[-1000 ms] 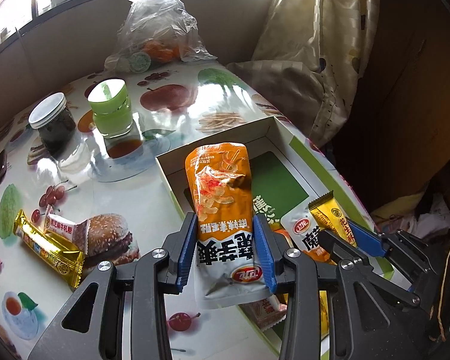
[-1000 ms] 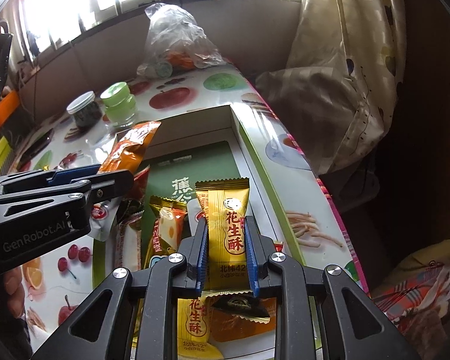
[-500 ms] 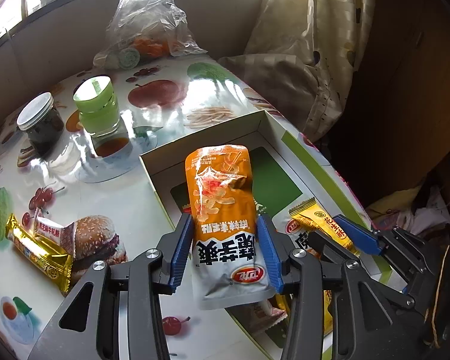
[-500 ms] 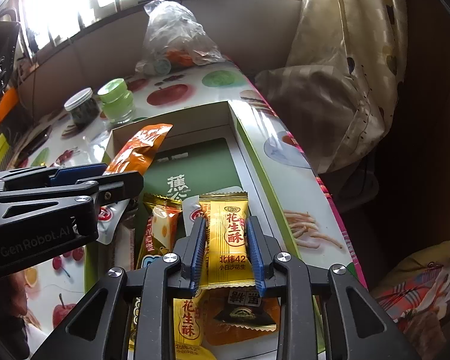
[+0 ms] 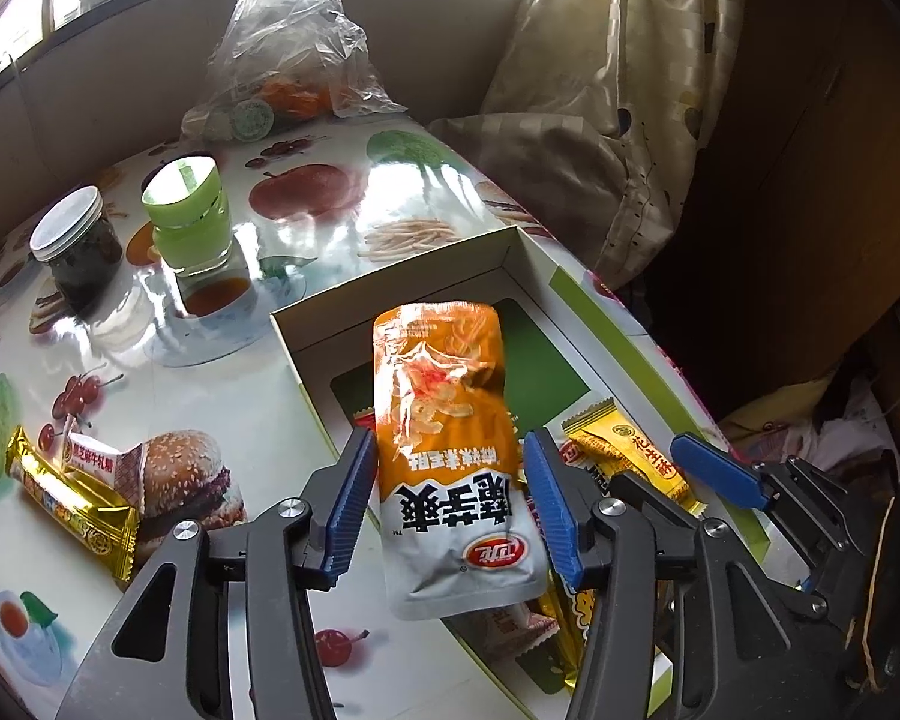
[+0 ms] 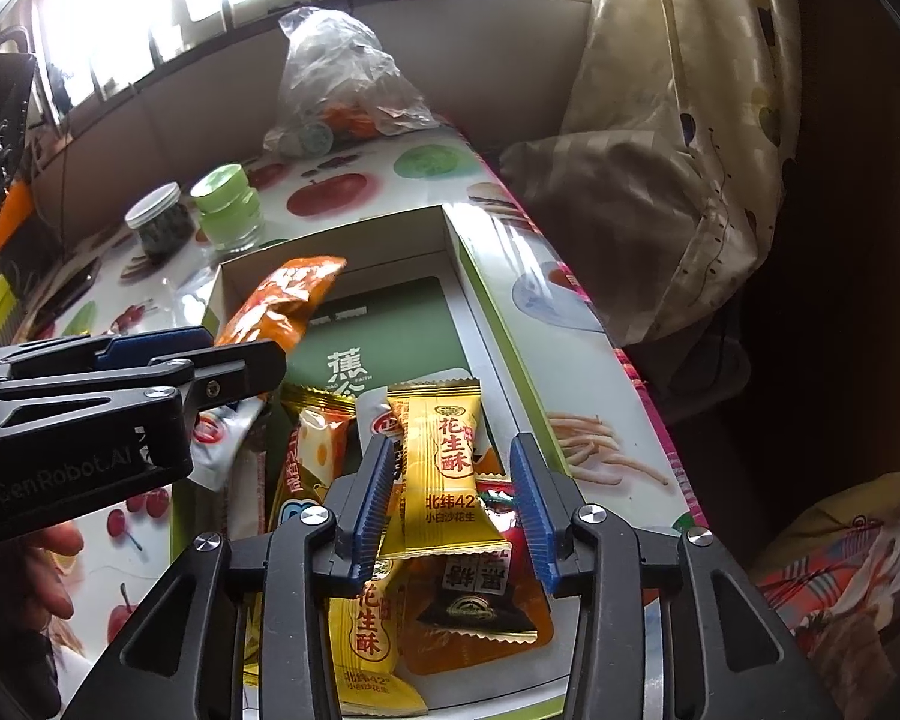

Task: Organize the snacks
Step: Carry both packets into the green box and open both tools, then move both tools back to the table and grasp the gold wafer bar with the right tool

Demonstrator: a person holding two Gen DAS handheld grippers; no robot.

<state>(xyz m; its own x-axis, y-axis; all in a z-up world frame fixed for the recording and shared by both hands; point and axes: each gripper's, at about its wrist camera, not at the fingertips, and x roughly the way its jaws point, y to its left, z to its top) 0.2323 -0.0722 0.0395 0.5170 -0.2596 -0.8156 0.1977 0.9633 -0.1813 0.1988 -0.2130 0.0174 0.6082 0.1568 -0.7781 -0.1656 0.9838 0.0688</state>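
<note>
The orange-and-white snack pouch (image 5: 450,462) lies with its long axis running away from the left gripper (image 5: 447,501), orange end pointing toward the far wall of the white box (image 5: 390,294), white end with the red logo nearest the camera. It leans over the box's left wall, its white end overhanging the table (image 5: 222,372). Its foil is creased and shiny, with dark characters printed upside down across the white part. The left jaws are opening; the pouch is between them, with a gap visible at each blue pad, so it is released.

Inside the box, the yellow peanut-candy packet (image 6: 444,468) lies lengthwise as well, its long axis pointing toward the box's far wall, serrated ends at front and back, red characters down its middle. It rests on other wrapped snacks in the box's near half. The right gripper (image 6: 450,498) has it between its jaws, which are opening and clear of the wrapper on both sides.

Left of the box, on the table, lie a gold-wrapped bar (image 5: 72,504) and a small red-and-white packet (image 5: 96,459).
</note>
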